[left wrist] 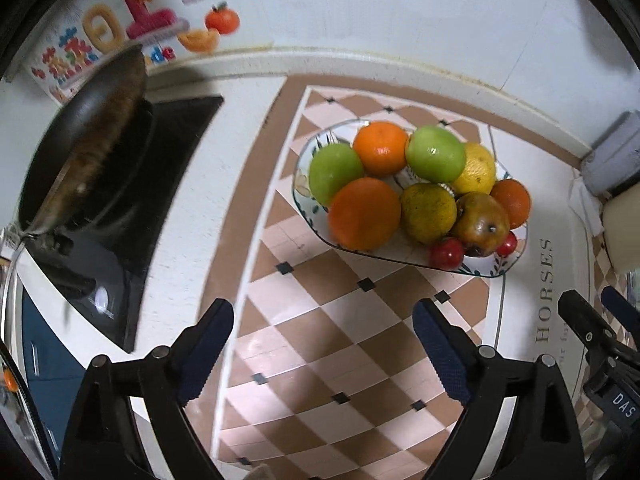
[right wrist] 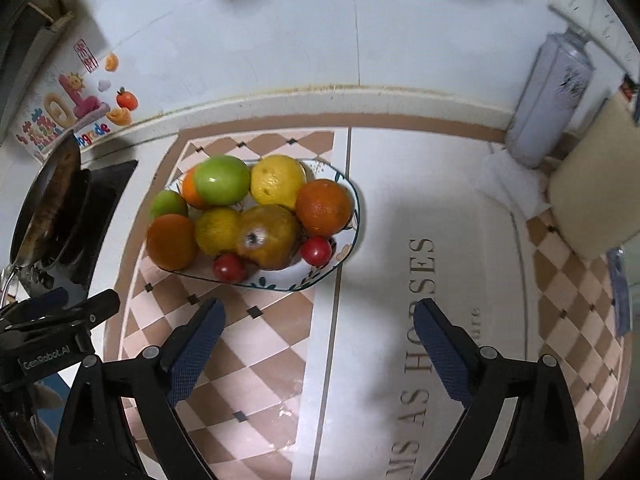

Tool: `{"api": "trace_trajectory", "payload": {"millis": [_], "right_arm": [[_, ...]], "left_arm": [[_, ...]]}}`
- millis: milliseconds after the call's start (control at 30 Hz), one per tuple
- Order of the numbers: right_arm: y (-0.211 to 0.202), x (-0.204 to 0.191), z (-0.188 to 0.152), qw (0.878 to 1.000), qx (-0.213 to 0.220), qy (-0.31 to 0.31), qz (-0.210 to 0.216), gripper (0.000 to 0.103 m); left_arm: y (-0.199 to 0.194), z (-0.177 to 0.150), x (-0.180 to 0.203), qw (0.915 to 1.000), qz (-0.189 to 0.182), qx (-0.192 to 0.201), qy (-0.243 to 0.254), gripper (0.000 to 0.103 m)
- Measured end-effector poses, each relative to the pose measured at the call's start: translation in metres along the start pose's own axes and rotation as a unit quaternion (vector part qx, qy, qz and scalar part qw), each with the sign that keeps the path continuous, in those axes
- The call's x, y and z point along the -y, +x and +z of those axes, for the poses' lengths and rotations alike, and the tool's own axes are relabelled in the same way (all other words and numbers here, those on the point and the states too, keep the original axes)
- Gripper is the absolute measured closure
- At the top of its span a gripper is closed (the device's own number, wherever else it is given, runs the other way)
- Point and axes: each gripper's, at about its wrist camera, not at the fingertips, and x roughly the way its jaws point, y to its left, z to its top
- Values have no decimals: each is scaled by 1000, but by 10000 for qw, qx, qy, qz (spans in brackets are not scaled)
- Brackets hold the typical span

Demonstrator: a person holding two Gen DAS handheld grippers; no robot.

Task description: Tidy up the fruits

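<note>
Now, left gripper [left wrist: 323, 332]: jaws wide, holding nothing.
Right gripper [right wrist: 319, 330]: jaws wide, also holding nothing.
Fruit plate [right wrist: 343, 258]: ahead of both grippers, apart from the fingertips; heaped with oranges, green apples, a lemon, small red fruits.
Frying pan [left wrist: 86, 146]: far left of the left gripper.

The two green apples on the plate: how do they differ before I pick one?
The right green apple sits high, stacked between an orange and the lemon; the left green apple sits lower at the plate rim. In the right wrist view the upper one shows fully, while the lower one is partly hidden behind an orange. Both are smooth, glossy green.
</note>
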Motion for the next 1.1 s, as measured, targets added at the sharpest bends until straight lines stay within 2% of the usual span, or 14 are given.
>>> {"api": "trace_trajectory", "payload": {"millis": [200,400,700,900,1100], "right_arm": [[-62,-16,-25,9989,416,156,-162,6],[-128,-34,-61,9956,836,304,-286,5],[-231,-64,-124,9881,1439,350,-424,3],[-273,-66,-155,9869,1561,258,-314,3],[-307,-65,-172,9850,1703,185,-211,3]], "left_arm": [[-55,-19,-12,9978,-79,603,274,11],[-112,-49,-26,9919,-307,1108,543,11],[-177,-104,-52,9840,-579,1516,736,11],[-215,-136,-60,9792,-578,1825,674,11],[-246,-154,-63,9744,-636,2078,571,11]]}}
